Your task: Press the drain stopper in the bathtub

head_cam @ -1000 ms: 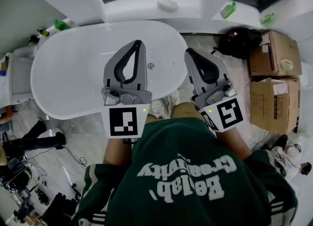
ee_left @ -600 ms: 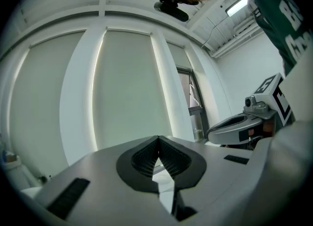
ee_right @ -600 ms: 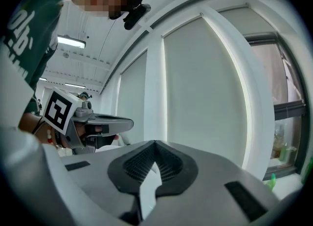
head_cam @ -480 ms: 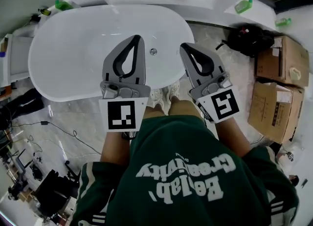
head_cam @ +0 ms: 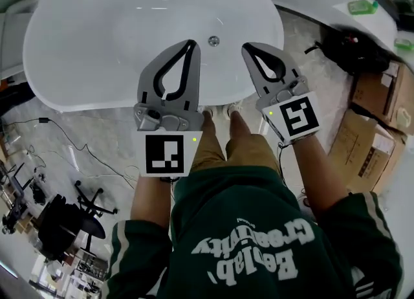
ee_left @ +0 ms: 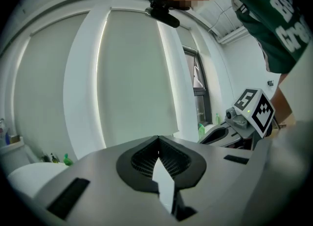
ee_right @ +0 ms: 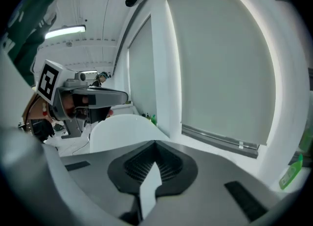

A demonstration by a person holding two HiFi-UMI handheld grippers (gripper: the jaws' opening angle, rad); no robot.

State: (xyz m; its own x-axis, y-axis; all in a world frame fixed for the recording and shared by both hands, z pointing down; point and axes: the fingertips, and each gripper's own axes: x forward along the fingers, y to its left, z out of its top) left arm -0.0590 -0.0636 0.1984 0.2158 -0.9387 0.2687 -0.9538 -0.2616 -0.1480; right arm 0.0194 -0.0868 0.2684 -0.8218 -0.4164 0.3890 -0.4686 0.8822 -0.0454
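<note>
A white oval bathtub [head_cam: 84,39] fills the top of the head view. Its small round metal drain stopper [head_cam: 213,41] sits in the basin floor near the right end. My left gripper [head_cam: 190,43] is shut and holds nothing; its tip hangs over the tub just left of the stopper. The right gripper [head_cam: 248,46], also shut and holding nothing, is just right of the stopper. Neither touches it. In the left gripper view my left gripper [ee_left: 158,137] points at a window blind. From the right gripper view, the right gripper [ee_right: 155,143] aims past the tub's rim [ee_right: 122,124].
The person's feet [head_cam: 217,111] stand at the tub's near edge. Cardboard boxes [head_cam: 381,107] and a black bag [head_cam: 352,48] lie on the floor to the right. Green bottles [head_cam: 362,6] stand on the ledge. Cables [head_cam: 77,155] and a black wheeled stand [head_cam: 71,217] are at left.
The person has stepped closer and the tub now lies further out under both grippers. The gripper tips have come nearer the drain stopper on either side. Both stay shut.
</note>
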